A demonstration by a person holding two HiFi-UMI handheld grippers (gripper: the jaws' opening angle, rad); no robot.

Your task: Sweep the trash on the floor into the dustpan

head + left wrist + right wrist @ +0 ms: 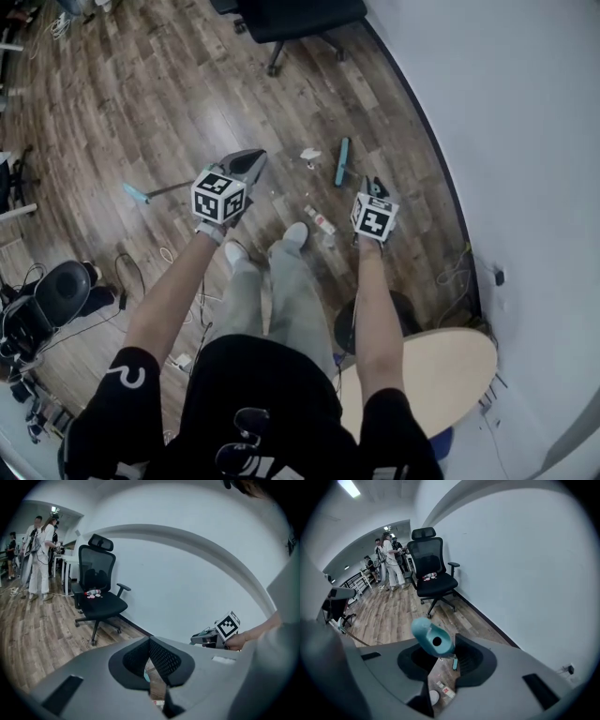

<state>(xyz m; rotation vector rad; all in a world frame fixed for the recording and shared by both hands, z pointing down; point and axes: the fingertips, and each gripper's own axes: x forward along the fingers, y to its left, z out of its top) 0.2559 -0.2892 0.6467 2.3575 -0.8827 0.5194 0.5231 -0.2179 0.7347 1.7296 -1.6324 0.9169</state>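
A teal broom head (342, 161) rests on the wooden floor near the wall. My right gripper (375, 187) is shut on the broom's teal handle end (432, 639), and the broom head (454, 663) shows below between the jaws. White crumpled trash (309, 154) lies beside the broom head, and a small carton (321, 221) lies near my shoe. A grey dustpan (246, 164) shows just past my left gripper (223, 192); its thin handle (159, 190) with a teal tip runs left. The left gripper (151, 644) has its pads together with nothing visible between them. Whether it holds the dustpan is hidden.
A black office chair (291, 23) stands ahead by the curved white wall (506, 141). A round wooden table (441, 370) is behind my right side. A black stool (61, 291) and cables lie at my left. Several people (40, 555) stand far back.
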